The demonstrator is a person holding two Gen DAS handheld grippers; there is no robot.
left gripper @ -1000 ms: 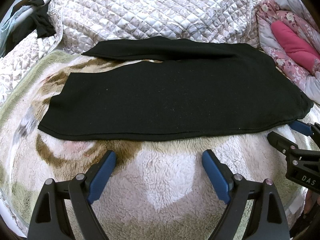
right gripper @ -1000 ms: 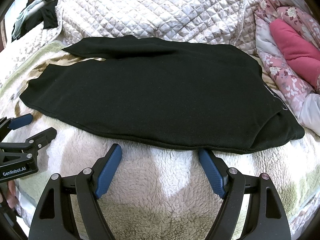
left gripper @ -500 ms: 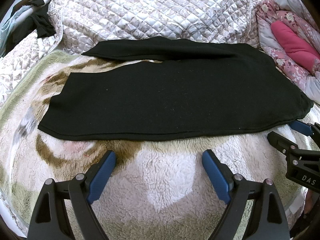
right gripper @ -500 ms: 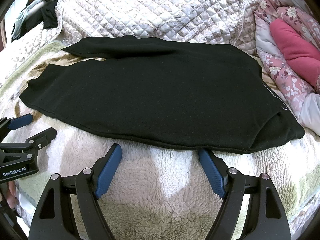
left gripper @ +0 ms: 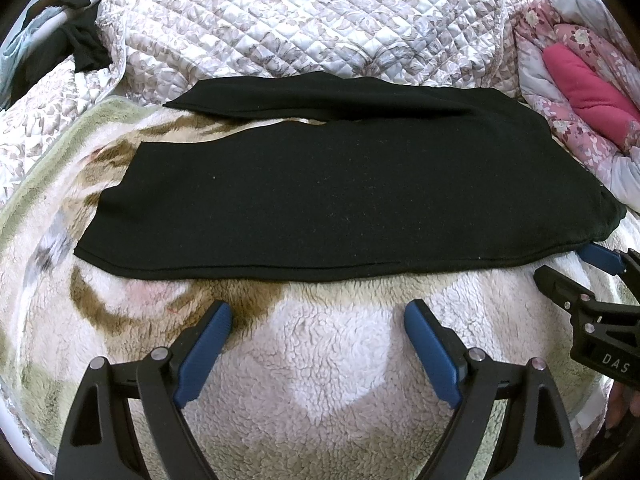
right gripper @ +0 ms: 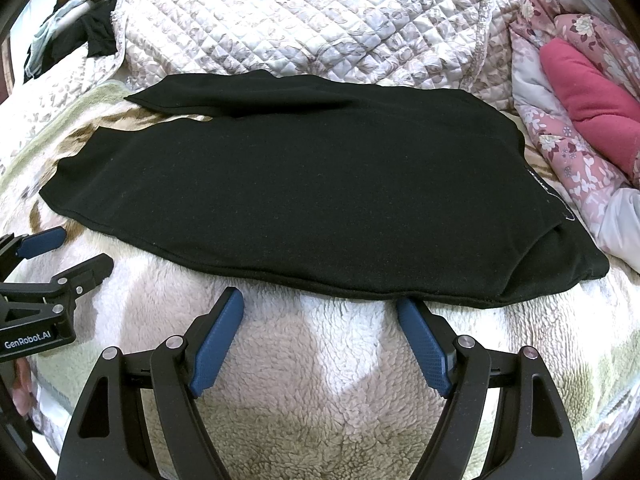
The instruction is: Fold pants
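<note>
Left wrist view: your left claw (left gripper: pixel 318 322) sits low in the frame with its blue pads spread wide and nothing between them, over the fleece blanket (left gripper: pixel 320 380) on the bed. The black pants (left gripper: pixel 340 200) fill the middle band of the frame, laid flat across the blanket, one leg nearer you and the other peeking out behind it toward the upper left, next to the quilted cover (left gripper: pixel 300 20). Their near hem edge runs just beyond your pads, not touching them. At the right edge the right claw (left gripper: pixel 576 268) shows, just beside the pants' lower right corner.

Right wrist view: your right claw (right gripper: pixel 320 312) is also spread open and empty, its tips right at the near edge of the pants (right gripper: pixel 300 188); whether the right pad touches the cloth I cannot tell. The waistband end bunches at the right of the frame, near the floral comforter (right gripper: pixel 560 132). The left claw (right gripper: pixel 68 252) appears at the left edge, open.

The pants look like soft, light knit: they will sag and drape, and may cling to the fleece. Pinch the doubled seam along the near edge, one claw toward each end, taking all layers so that the fold carries evenly.
</note>
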